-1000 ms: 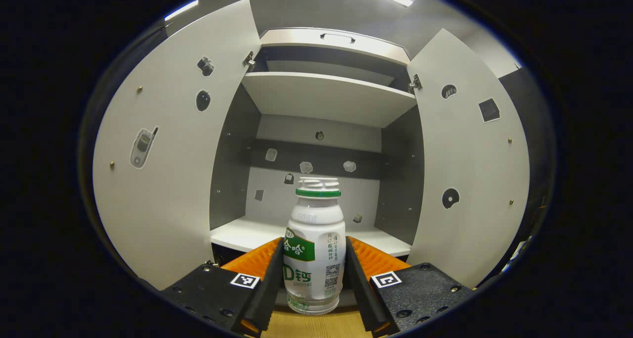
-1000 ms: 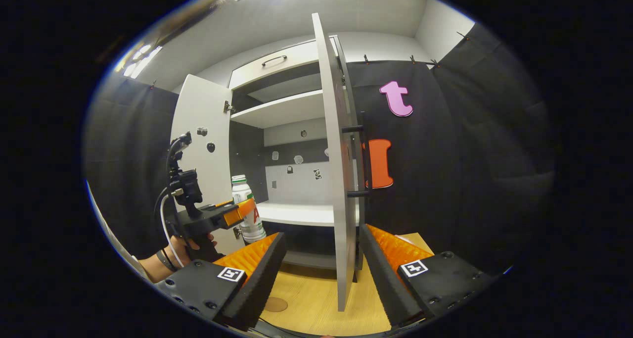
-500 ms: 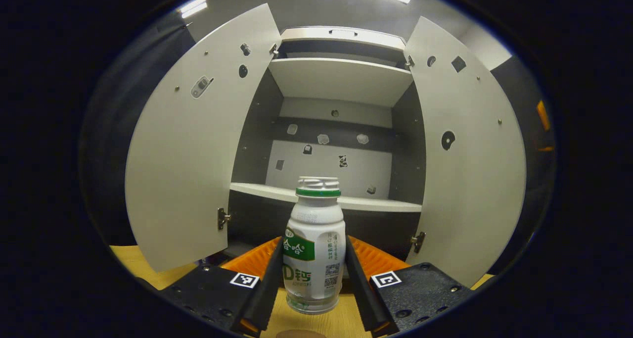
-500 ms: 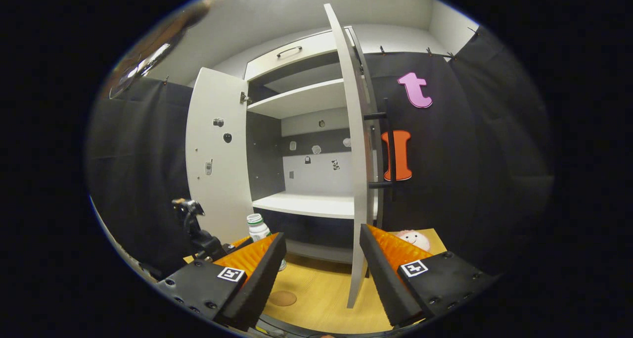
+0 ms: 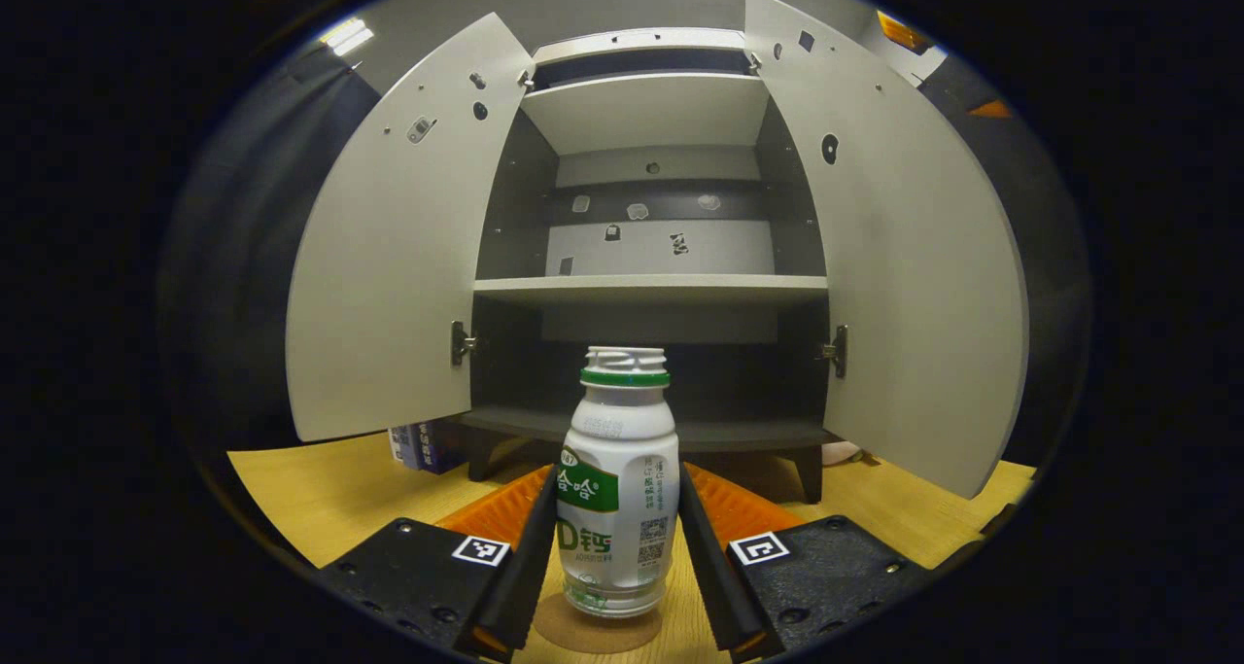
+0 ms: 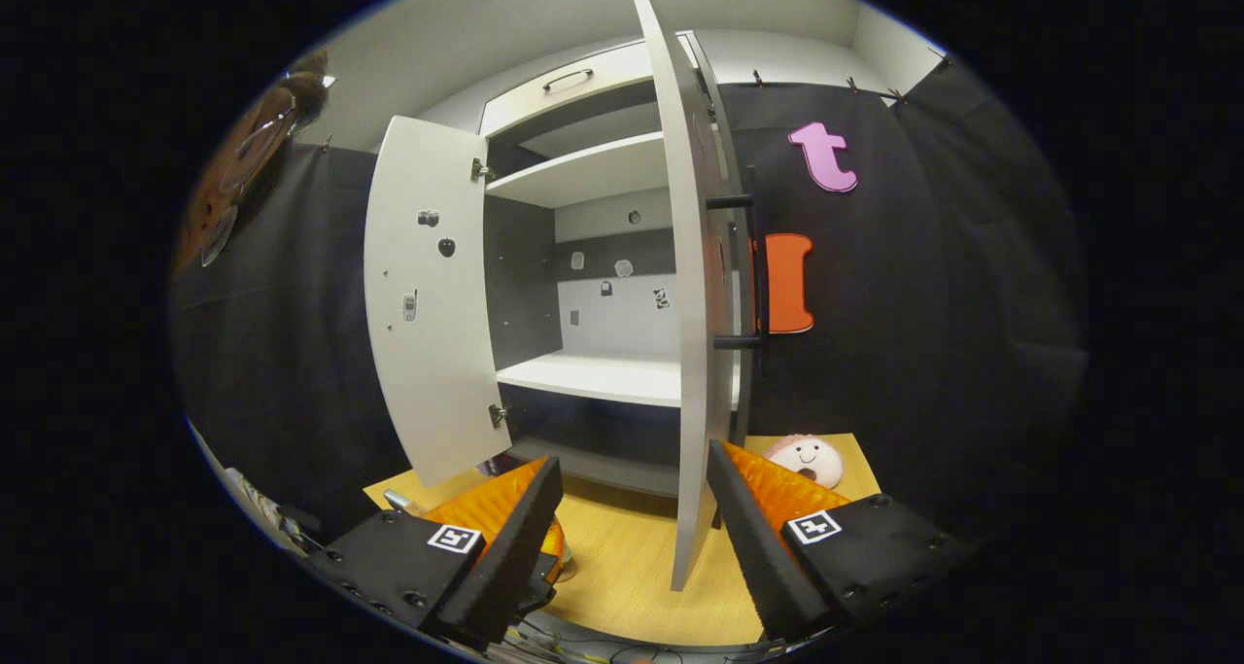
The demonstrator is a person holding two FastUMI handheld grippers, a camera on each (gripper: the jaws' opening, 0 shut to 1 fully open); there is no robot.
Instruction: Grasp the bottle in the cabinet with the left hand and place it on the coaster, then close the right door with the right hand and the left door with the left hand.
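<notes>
Wooden table (image 5: 311, 489): left tongs (image 5: 616, 557) pinch bottle (image 5: 618, 489) over coaster (image 5: 595, 633); right tongs (image 6: 632, 528) spread

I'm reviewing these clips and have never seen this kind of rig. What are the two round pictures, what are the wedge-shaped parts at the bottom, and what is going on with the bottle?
There is no robot arm here: a person holds a two-finger gripper in each hand, and a fisheye camera rides on each one, looking forward along its fingers. Those fingers are the wedges at the bottom.

In the left gripper view, the left gripper is shut on a white bottle with a green band, upright, directly over a round coaster on the wooden table. Whether the bottle touches the coaster is hard to tell. Behind stands the cabinet, both doors open.

In the right gripper view, the right gripper is open and holds nothing. The right door stands edge-on just ahead of it, the left door farther off, and a small plush toy lies on the table.
</notes>
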